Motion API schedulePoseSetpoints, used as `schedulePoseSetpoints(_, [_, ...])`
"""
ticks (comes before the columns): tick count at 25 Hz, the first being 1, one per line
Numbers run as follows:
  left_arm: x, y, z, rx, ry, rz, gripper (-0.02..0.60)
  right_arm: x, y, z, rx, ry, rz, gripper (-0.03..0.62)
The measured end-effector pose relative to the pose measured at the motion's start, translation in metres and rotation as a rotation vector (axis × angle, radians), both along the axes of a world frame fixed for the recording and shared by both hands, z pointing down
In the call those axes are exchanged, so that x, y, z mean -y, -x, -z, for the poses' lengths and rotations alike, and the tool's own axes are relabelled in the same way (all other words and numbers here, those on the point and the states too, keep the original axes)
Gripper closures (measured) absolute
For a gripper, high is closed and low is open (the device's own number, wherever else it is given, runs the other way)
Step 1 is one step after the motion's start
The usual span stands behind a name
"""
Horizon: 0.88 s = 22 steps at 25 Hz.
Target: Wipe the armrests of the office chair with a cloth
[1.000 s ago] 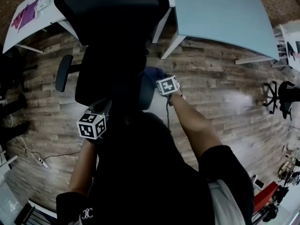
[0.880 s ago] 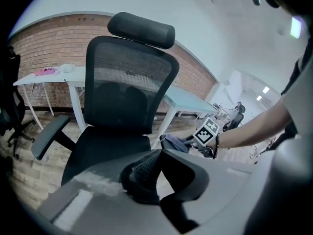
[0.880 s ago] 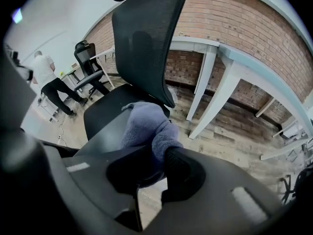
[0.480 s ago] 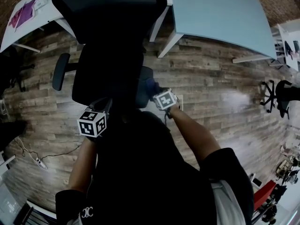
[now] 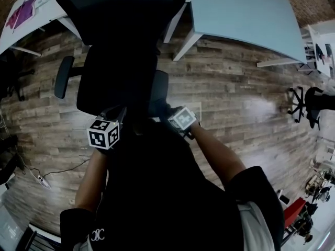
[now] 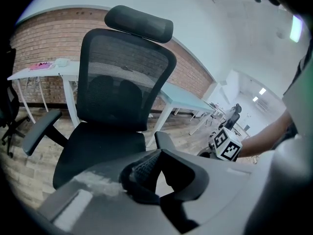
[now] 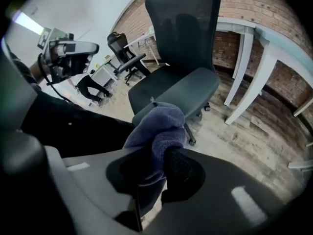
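Note:
A black mesh office chair [image 5: 118, 61] stands in front of me, with a left armrest [image 5: 62, 76] and a right armrest [image 5: 159, 87]. My right gripper [image 7: 154, 163] is shut on a bunched blue cloth [image 7: 159, 129], which lies over the near end of the right armrest [image 7: 143, 113]. Its marker cube [image 5: 183, 118] shows just behind that armrest in the head view. My left gripper [image 6: 157, 161] is shut on nothing and hangs behind the seat [image 6: 98, 148]; its cube [image 5: 103, 134] is low behind the backrest. The left armrest [image 6: 41, 128] is bare.
White desks [image 5: 246, 14] stand beyond the chair, their legs [image 7: 243, 50] close to its right side. Other black office chairs [image 7: 124, 53] are further off, and one [image 5: 311, 106] is at the far right. A cable with a power strip [image 5: 44, 179] lies on the wooden floor at left.
My right gripper has drawn back toward me along the right armrest with the cloth in it. The left gripper has hardly moved.

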<state>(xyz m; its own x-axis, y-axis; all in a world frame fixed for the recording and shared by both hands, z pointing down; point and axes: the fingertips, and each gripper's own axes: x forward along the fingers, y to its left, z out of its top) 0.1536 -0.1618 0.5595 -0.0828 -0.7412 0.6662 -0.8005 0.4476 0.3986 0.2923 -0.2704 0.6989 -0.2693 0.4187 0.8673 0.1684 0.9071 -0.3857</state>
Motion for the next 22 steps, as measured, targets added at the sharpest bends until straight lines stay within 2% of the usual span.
schedulePoseSetpoints(6, [0.004, -0.002, -0.002, -0.007, -0.007, 0.004, 0.575, -0.033, -0.014, 0.013, -0.019, 0.100, 0.135, 0.523])
schedulePoseSetpoints(11, [0.002, -0.006, -0.004, -0.015, -0.008, 0.022, 0.575, -0.052, -0.016, 0.023, -0.002, 0.136, 0.238, 0.524])
schedulePoseSetpoints(14, [-0.001, -0.006, -0.004, -0.017, -0.008, 0.038, 0.575, -0.052, 0.000, 0.030, 0.060, 0.121, 0.222, 0.523])
schedulePoseSetpoints(22, [-0.013, -0.003, -0.006, -0.018, 0.001, 0.080, 0.575, -0.010, 0.051, 0.021, 0.139, 0.057, 0.080, 0.523])
